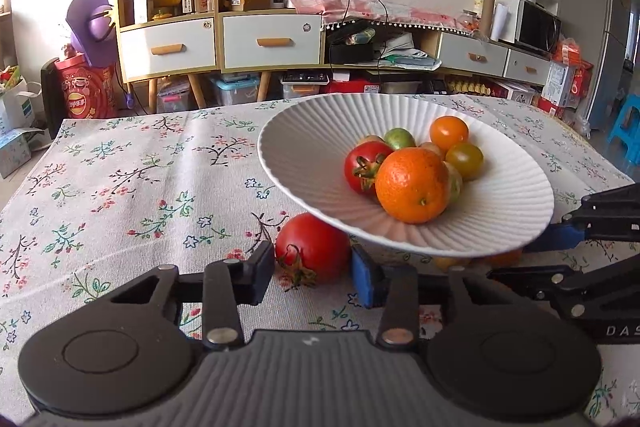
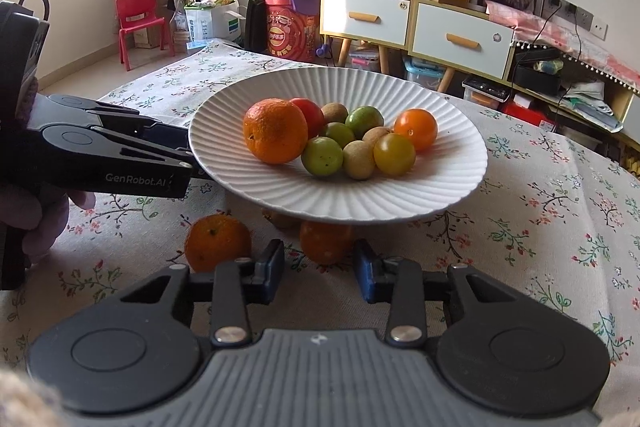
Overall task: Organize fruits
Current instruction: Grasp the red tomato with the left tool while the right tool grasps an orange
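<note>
The left gripper [image 1: 313,269] fingers pinch a red tomato [image 1: 314,253]; the right gripper [image 2: 320,265] fingers pinch an orange [image 2: 326,241]. Both fruits sit on the bench [image 1: 120,167] under the near rim of the fruit-filled white plate [image 2: 280,83].

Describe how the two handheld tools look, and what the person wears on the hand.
Each tool is black plastic with two round discs, a ribbed grey centre panel and silver rivets on the linkage bars. The left tool and right tool both end in blue pads. Seen from the right wrist, the left tool's side carries white "GenRobot.AI" lettering. The hand wears a pale purple glove.
</note>
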